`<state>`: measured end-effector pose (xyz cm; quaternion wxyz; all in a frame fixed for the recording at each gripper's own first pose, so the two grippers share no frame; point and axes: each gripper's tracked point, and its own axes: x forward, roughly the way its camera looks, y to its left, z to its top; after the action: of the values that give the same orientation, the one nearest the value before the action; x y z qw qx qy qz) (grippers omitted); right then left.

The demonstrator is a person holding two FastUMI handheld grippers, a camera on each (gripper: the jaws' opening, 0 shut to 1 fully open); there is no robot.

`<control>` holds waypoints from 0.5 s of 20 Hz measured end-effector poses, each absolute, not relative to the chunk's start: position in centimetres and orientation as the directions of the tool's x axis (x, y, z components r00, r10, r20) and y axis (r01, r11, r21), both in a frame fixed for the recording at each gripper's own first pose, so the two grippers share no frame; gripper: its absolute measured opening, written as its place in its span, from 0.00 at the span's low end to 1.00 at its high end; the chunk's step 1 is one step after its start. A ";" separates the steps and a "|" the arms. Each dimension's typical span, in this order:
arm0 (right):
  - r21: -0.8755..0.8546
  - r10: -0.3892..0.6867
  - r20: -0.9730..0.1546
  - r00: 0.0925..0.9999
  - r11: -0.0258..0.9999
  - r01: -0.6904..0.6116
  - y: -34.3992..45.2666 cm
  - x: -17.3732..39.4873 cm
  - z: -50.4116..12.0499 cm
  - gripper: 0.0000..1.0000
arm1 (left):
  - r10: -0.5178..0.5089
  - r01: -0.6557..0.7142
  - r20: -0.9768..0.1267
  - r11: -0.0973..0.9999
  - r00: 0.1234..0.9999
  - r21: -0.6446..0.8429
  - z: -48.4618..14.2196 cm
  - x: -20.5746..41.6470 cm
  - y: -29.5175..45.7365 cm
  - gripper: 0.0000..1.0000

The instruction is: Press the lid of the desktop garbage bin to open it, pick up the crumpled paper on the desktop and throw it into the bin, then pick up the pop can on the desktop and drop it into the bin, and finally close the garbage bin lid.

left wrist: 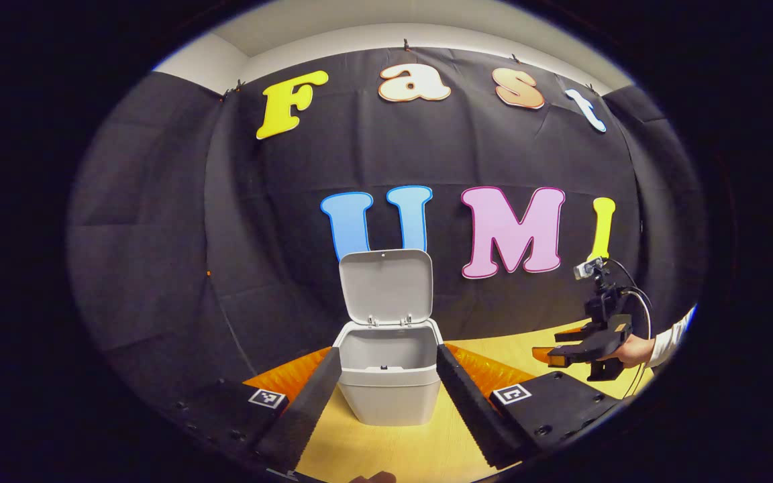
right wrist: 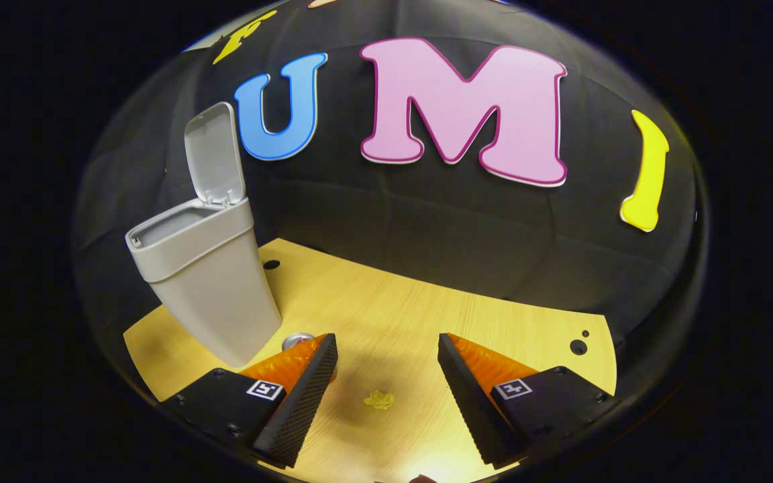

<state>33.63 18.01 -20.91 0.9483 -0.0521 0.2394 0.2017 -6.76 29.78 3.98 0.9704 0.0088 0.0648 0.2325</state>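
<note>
The grey desktop bin (left wrist: 390, 376) stands on the wooden table with its lid (left wrist: 386, 285) swung up, the inside showing. My left gripper (left wrist: 390, 382) is open, its fingers reaching either side of the bin's front without touching that I can tell. In the right gripper view the bin (right wrist: 209, 282) stands at the left with its lid (right wrist: 213, 154) raised. A small yellow crumpled paper (right wrist: 379, 400) lies on the table between my right gripper's (right wrist: 386, 382) open fingers, lower down. The pop can (right wrist: 298, 341) peeks out beside the bin, mostly hidden behind a finger. The right gripper (left wrist: 557, 345), held by a hand (left wrist: 631, 350), hovers right of the bin.
The wooden table (right wrist: 427, 315) has round cable holes (right wrist: 578, 347) near its far right corner and one (right wrist: 271, 264) behind the bin. Black cloth walls close the booth at the back and sides. A cable (left wrist: 641, 302) trails from the right gripper.
</note>
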 end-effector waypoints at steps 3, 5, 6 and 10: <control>0.018 0.320 -0.591 0.740 0.923 -0.385 17.7 34.1 -26.0 0.98 | 0.479 -0.479 -0.118 0.877 0.870 0.028 3.5 -10.1 27.9 0.96; 0.065 0.306 -0.652 0.694 0.934 -0.350 17.9 34.2 -28.7 0.98 | 0.506 -0.505 -0.117 0.862 0.855 0.038 3.0 -11.3 27.5 0.96; 0.076 0.300 -0.667 0.682 0.938 -0.338 18.0 34.5 -29.7 0.98 | 0.513 -0.512 -0.109 0.858 0.852 0.039 3.0 -12.1 27.0 0.96; 0.114 0.269 -0.763 0.587 0.951 -0.288 18.8 34.5 -35.2 0.99 | 0.520 -0.523 -0.142 0.852 0.842 0.019 1.4 -12.9 26.0 0.96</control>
<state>34.55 18.76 -35.16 0.8907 -0.0112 0.4266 0.1566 -12.92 25.98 1.38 0.9598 -0.0103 0.0712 0.2715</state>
